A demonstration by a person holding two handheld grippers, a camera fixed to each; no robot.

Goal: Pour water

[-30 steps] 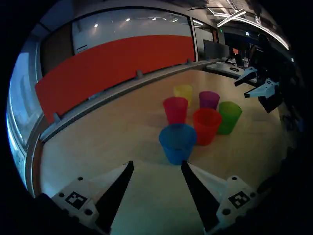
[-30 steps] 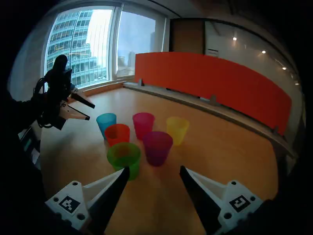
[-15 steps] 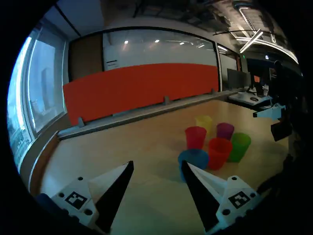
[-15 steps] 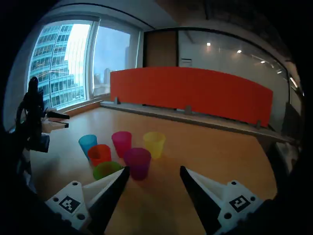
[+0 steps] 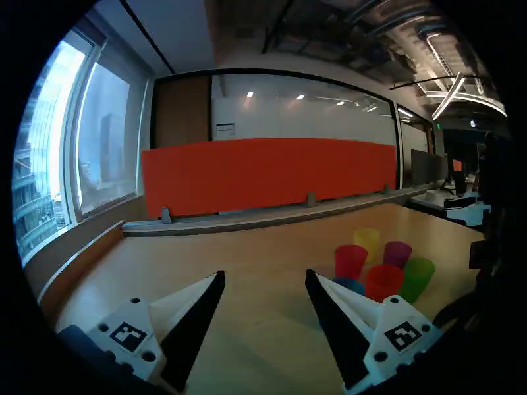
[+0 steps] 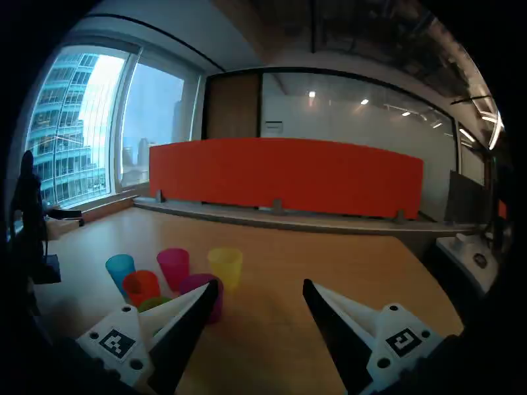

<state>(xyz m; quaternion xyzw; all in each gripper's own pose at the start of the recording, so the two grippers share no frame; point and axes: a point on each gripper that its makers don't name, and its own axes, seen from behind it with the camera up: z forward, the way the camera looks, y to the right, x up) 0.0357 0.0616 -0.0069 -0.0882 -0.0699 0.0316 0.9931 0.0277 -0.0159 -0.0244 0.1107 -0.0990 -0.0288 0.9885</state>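
Translucent plastic cups (image 6: 173,264) stand on a smooth wooden table (image 6: 329,263).

Six cups, one colour each: yellow cup (image 5: 367,241), pink cup (image 5: 350,260), purple cup (image 5: 397,253), red-orange cup (image 5: 384,282), green cup (image 5: 417,276), blue cup (image 6: 120,270). All plain, no print. Tabletop (image 5: 250,263): light wood, faint grain. Partition (image 5: 263,171): solid orange-red. Left gripper (image 5: 264,272) and right gripper (image 6: 259,282): white bodies, jaws black on the inner faces, black-and-white square marker (image 5: 128,335) on each side.
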